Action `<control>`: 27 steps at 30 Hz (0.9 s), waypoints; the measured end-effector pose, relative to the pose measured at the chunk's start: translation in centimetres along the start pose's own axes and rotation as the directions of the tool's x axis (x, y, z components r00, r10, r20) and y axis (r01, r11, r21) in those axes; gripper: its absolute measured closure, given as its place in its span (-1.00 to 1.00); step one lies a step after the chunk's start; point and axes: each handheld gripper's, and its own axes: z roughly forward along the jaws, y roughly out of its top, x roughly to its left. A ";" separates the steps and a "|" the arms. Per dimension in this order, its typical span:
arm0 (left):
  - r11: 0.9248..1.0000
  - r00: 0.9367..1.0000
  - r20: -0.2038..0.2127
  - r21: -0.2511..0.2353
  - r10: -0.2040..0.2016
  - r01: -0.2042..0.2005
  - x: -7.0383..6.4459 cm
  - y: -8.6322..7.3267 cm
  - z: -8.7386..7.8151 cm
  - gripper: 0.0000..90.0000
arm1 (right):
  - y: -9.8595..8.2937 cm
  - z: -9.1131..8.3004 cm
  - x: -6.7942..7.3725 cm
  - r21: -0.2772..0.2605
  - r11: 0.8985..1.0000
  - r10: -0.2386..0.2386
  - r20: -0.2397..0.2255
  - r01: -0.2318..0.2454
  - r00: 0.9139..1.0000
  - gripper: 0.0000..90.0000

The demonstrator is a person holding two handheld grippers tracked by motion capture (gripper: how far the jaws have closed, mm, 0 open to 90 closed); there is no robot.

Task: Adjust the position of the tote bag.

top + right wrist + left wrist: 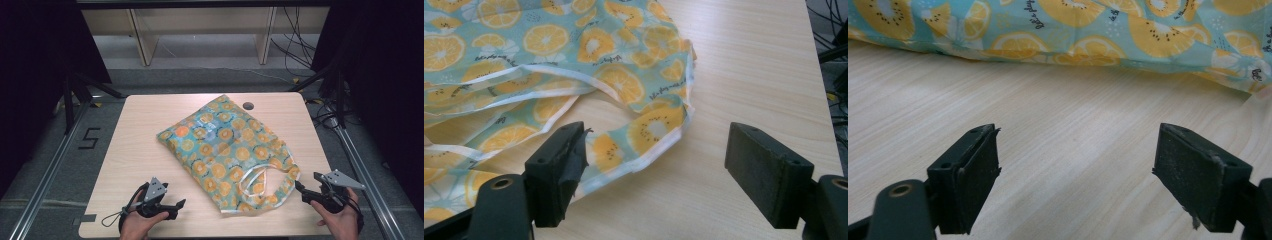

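Flat on the middle of the table (140, 135) lies a bag (227, 150), teal cloth printed with orange slices, set at a slant so that its closed end points to the far left and its mouth to the near right. Its white-edged handles (260, 177) loop out at the near right end, and a small dark hole (248, 105) sits in the tabletop just beyond the bag's far edge. At the near left the left gripper (176, 205) rests low over bare wood, held in the person's left hand (137, 222), jaws spread wide with nothing between them; in the left gripper view the bag's edge (1063, 52) lies well ahead of them. At the near right the right gripper (300, 189), in the right hand (342, 215), points at the bag's mouth, jaws also wide apart and empty. In the right gripper view a handle (649, 135) lies just ahead of the left jaw, apart from both pads.
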 end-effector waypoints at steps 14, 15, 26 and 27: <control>1.000 1.000 0.007 0.010 -0.004 0.004 -0.2 0.0 0.2 -0.63 | 0.6 0.2 0.5 -0.003 1.000 -0.031 -0.017 0.031 0.999 -0.42; 1.000 1.000 0.007 0.010 -0.004 0.004 -0.2 0.0 0.2 -0.63 | 0.8 0.5 0.3 -0.020 0.997 -0.078 -0.027 0.077 0.997 -0.42; 1.000 1.000 -0.002 0.017 -0.007 0.007 -0.2 0.0 0.4 -0.63 | 4.0 4.2 0.6 0.013 0.989 -0.143 -0.107 0.145 0.984 -0.45; 1.000 1.000 0.000 0.014 -0.005 0.005 -0.2 0.0 0.3 -0.63 | 4.4 4.7 0.3 0.012 0.989 -0.147 -0.116 0.149 0.982 -0.45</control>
